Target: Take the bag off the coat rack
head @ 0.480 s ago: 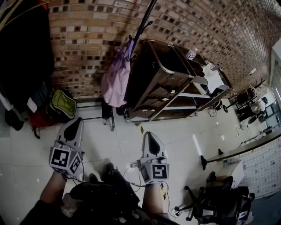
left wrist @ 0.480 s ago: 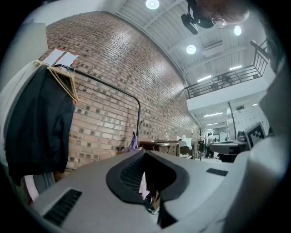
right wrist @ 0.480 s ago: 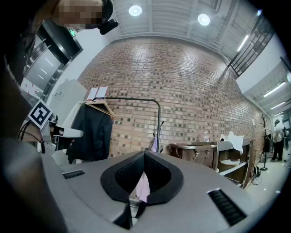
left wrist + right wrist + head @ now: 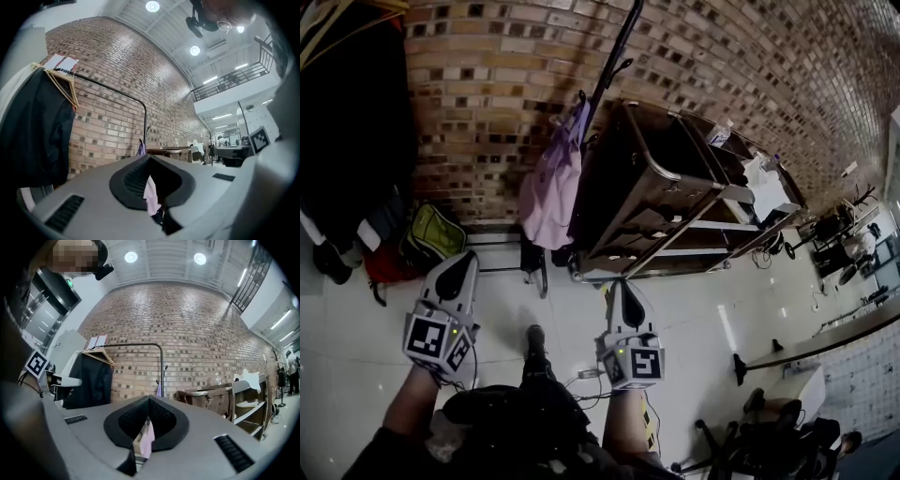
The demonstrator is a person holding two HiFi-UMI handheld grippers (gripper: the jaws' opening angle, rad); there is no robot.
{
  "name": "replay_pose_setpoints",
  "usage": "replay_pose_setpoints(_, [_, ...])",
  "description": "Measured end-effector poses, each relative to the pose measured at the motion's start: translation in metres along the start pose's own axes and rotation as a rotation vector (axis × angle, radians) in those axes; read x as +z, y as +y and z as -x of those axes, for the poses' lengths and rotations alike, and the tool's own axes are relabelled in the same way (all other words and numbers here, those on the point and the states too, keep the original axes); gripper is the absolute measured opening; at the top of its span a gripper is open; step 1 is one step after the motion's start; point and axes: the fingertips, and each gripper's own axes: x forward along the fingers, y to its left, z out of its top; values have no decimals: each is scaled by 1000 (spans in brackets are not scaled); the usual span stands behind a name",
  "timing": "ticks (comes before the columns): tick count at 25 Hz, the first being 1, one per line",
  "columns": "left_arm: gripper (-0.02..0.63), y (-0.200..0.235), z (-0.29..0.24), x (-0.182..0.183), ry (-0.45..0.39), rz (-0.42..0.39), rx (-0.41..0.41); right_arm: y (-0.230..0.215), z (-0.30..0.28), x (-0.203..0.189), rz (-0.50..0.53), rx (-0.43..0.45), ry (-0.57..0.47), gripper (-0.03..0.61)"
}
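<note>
- Left claw (image 4: 464, 258): we hold it low over the floor (image 4: 750, 309), pointing level at the wall. In the left gripper view its jaws stand together, with only a thin slit between them and nothing gripped.
- Right claw (image 4: 619, 286): we hold it at the same height and level. Its jaws are also closed and empty, as the right gripper view shows.
- Bag (image 4: 548, 192): this pale lilac bag hangs from a hook on the coat rack (image 4: 616, 56), a dark pole in front of the brick wall (image 4: 487, 94). It sits just beside a brown cart (image 4: 647, 187). Both claws are well apart from it, and each gripper view shows it only as a lilac strip behind the jaw slit.
- Other items: a green backpack (image 4: 431, 234) lies on the floor under a rail of dark clothes (image 4: 347, 122). We judge that it plays no part in the task.
- Step in hand: we judge this to be the approach. The bag is on its hook and neither claw touches it.
- Next move: we must close the distance, raise one claw to the bag's strap near the hook and part its jaws before reaching it. We then clamp the strap and lift it up and off the hook. The cart stands close, so there is little room on that side.
</note>
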Motion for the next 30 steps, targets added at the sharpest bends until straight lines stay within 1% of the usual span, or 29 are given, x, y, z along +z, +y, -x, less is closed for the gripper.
replay_pose_setpoints(4, [17,8,-47,-6,4,-3,9,-28,-43,-4,-35,-7,-40,25])
replay_pose_setpoints(9, [17,17,-101,-8,6,-5,31,-57,-94,-20,-42,18,-13,25])
replay_pose_setpoints(13, [17,27,-137,-15,19,-3,55,-76,-135,-27,-55,38,-22,25])
replay_pose_setpoints(16, [17,33,-161,-20,29,5,72,-88,-163,-36,-64,63,-1,25])
replay_pose_setpoints(23, [18,33,-213,-23,30,-2,98,-117,-213,-44,-70,111,4,25])
replay_pose_setpoints(27, [18,36,-238,-23,25,-24,149,-139,-233,-47,-83,123,-4,25])
replay_pose_setpoints(30, [18,46,-253,-19,19,-39,188,-155,-246,-48,-98,140,-21,25])
